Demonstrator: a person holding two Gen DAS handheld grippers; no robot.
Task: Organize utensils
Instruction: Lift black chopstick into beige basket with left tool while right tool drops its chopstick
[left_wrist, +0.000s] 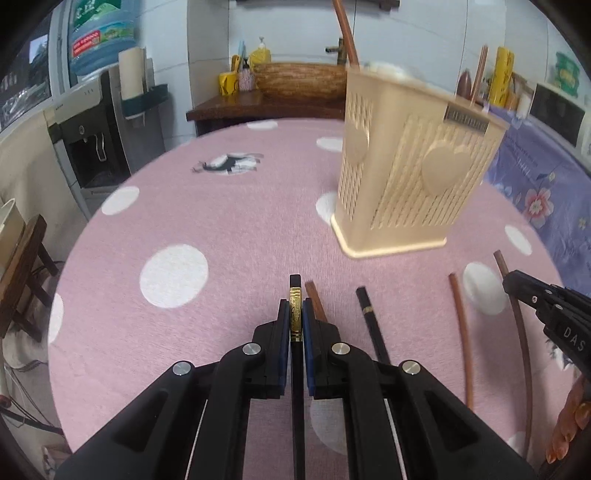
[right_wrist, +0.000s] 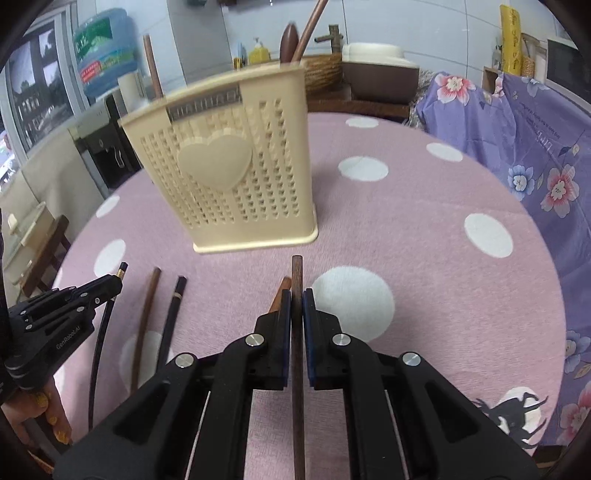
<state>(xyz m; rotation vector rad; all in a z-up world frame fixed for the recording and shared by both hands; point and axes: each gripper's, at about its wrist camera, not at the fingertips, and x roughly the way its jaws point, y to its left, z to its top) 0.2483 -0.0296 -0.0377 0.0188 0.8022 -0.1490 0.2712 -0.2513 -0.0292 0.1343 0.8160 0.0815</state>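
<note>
My left gripper is shut on a black chopstick with a gold band, held just above the pink cloth. My right gripper is shut on a dark brown chopstick. A beige perforated utensil holder with heart panels stands ahead of both, also in the right wrist view, with brown sticks poking out of its top. Loose chopsticks lie on the cloth: a black one, a brown one and a light brown one. In the right wrist view a brown one and a black one lie between the grippers.
The round table has a pink cloth with white dots. A purple floral cloth hangs at the right. A water dispenser stands at the left, a wooden counter with a bowl behind. A small wooden stool sits left of the table.
</note>
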